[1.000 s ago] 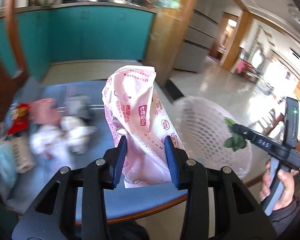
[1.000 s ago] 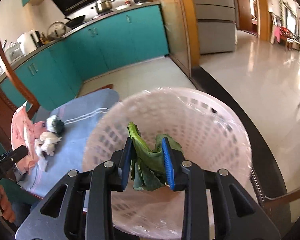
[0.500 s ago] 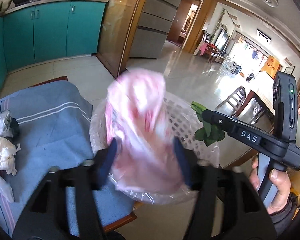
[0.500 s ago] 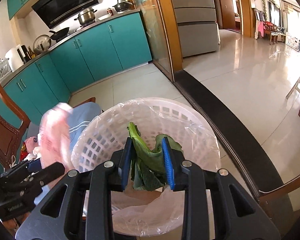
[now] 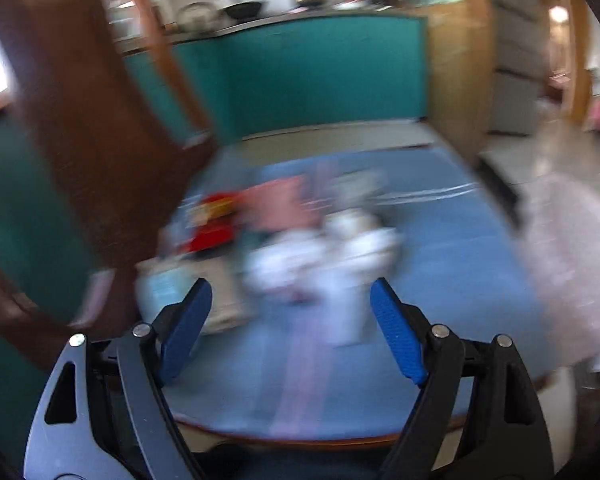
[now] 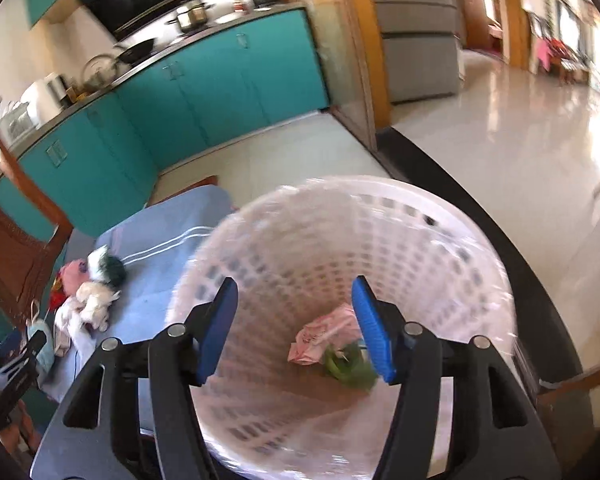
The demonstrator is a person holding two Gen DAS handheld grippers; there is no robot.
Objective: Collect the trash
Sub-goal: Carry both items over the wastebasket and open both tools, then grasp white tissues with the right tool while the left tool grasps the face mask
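We hold both grippers spread and empty. Our left gripper faces the blurred trash pile straight ahead on the blue table; our right gripper hovers above the basket.

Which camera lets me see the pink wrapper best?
The right wrist view. It looks straight down into the white basket, where the pink wrapper lies at the bottom beside the green leaves. The left wrist view is blurry and catches only the basket's side, so the wrapper inside is hidden.
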